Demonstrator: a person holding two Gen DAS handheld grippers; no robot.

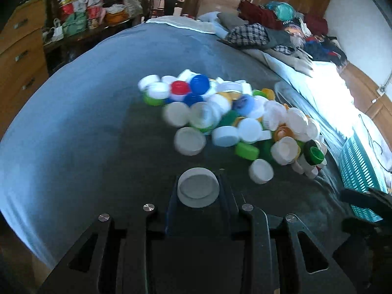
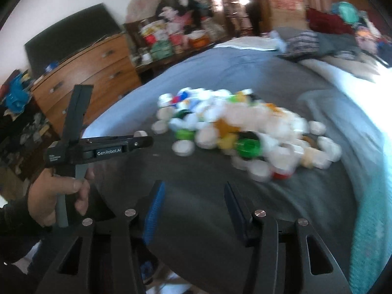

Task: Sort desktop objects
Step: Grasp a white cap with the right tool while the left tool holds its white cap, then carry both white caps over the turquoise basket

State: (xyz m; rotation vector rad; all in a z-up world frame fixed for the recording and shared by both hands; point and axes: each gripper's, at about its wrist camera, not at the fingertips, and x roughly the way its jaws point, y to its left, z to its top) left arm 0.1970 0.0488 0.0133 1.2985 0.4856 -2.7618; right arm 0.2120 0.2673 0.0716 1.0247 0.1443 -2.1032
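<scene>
A white cap (image 1: 198,190) is clamped betw. the left gripper (image 1: 198,193) fingers, just short of the cap pile (image 1: 227,120) on the grey sheet (image 1: 73,127). Right gripper (image 2: 193,208) is held apart, w/ nothing in it.

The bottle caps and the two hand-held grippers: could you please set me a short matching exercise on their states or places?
Things:
1. left hand-held gripper
2. right hand-held gripper
3. pile of bottle caps
4. teal basket

States or places:
A. open, nothing between its fingers
B. at the right edge of the bed
C. shut on a white cap
D. heaped on the grey bedsheet

Pairs: 1-C, 2-A, 3-D, 4-B
</scene>
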